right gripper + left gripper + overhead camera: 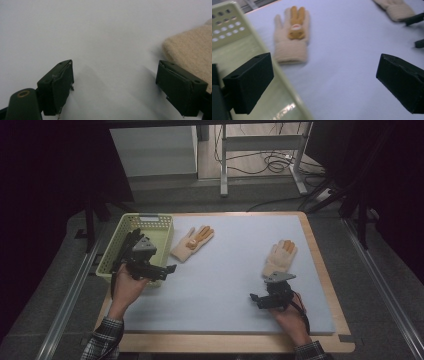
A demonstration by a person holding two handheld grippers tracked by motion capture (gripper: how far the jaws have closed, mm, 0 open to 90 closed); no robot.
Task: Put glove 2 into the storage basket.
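High view: fixed overhead on the person's side, facing forward and down across the whole pale blue foam mat (220, 270), far off. Left gripper view: low and close, over the rim of the pale green perforated plastic basket (274, 82), facing the cream knitted glove with orange fingers (291, 37) at 12 o'clock; both appear in the high view at 10 o'clock. Right gripper view: skimming the mat, very near, with the cuff of a second cream knitted glove (192, 52) at 3 o'clock.

The right glove (192, 53) was cut off by the right gripper view's edge; the basket (242, 50) was blurred and cropped in the left gripper view.
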